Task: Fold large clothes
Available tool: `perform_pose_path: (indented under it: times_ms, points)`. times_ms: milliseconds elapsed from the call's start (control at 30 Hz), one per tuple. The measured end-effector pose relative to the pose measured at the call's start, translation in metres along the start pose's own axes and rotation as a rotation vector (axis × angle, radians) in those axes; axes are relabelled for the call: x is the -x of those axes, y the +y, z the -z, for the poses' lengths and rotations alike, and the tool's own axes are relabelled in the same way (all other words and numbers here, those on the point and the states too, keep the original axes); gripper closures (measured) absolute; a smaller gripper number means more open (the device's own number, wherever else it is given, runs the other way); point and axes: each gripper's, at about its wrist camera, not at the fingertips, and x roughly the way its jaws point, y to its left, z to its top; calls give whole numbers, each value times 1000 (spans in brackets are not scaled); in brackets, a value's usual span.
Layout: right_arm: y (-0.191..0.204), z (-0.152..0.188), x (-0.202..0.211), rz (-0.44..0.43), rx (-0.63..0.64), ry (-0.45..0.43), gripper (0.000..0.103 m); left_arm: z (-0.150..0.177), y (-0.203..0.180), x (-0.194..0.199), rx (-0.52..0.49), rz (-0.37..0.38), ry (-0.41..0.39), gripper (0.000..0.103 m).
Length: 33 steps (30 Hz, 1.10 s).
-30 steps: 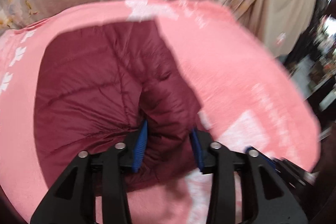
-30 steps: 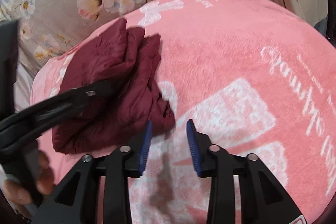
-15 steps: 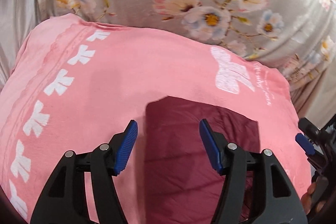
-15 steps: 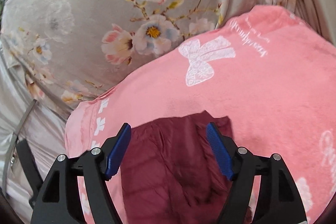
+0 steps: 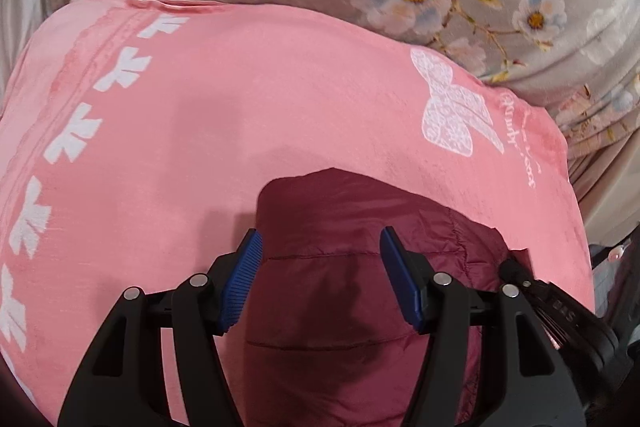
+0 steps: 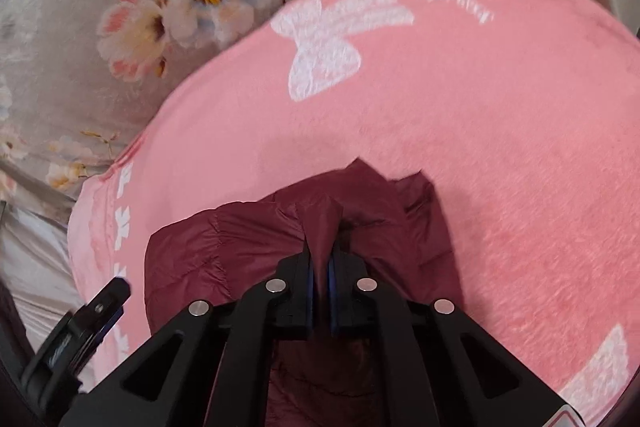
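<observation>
The right gripper (image 6: 320, 281) pinches a fold of the puffy dark-red quilted jacket (image 5: 360, 267) lying on the soft pink blanket (image 5: 240, 107) – probably to lift it – while the left gripper (image 5: 320, 283) hangs wide above it, holding nothing.

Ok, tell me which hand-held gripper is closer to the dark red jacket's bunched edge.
Right. The right hand-held gripper is shut on a pinched fold of the dark red jacket at that edge. The left hand-held gripper is open over the jacket's flat part, its pads not pressing on it.
</observation>
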Motion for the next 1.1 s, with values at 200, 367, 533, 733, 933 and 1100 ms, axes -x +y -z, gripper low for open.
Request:
perform_pose_path:
  times_ms: [200,367,533,733,933,1100]
  points:
    - [-28,6,-8,65,8,-50,99,13,-33,-34,-34,4,41,44]
    - [-43,13,-22,87,32,-55,99,21,-50,-48,-75,-40,14,38]
    - [-46,21,-33,105,84,-67,98,28,-55,-58,-111,-76,-16,31]
    - [-55,25,-43,73,87,-64,99,38,-61,-67,-154,-115,-68,21]
    - [-53,29,-45,80,105,-85,98,44,-65,-74,-184,-145,-107,15]
    - [-52,32,-44,80,108,-99,98,50,-67,-76,-194,-162,-140,14]
